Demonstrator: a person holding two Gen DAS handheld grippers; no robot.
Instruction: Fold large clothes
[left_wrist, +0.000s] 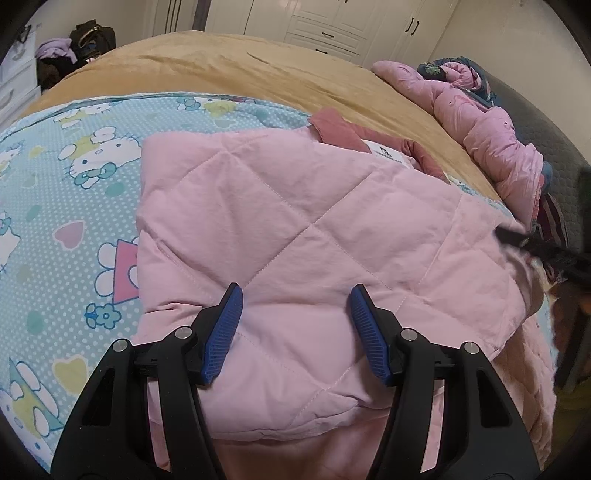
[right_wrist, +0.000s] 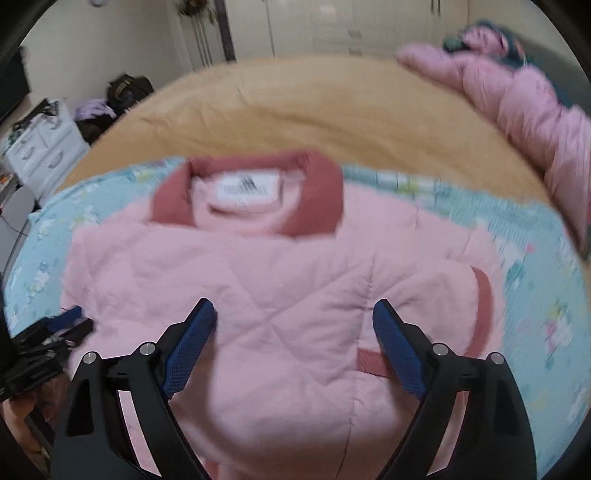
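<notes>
Pink quilted jacket (left_wrist: 295, 229) lying folded on a cartoon-print blue sheet (left_wrist: 66, 177), which covers the near part of a tan bedspread (left_wrist: 258, 74).

Left of the jacket's middle, the left gripper (left_wrist: 296, 291) hovers with jaws partly spread, nothing between them. Over the jacket's near edge, the right gripper (right_wrist: 294, 308) stands spread wide; this view is blurred, but the pads seem clear of the cloth. Beyond them lies the darker pink collar (right_wrist: 317, 192). Far right of the jacket, another pink garment (left_wrist: 491, 129) is heaped.
</notes>
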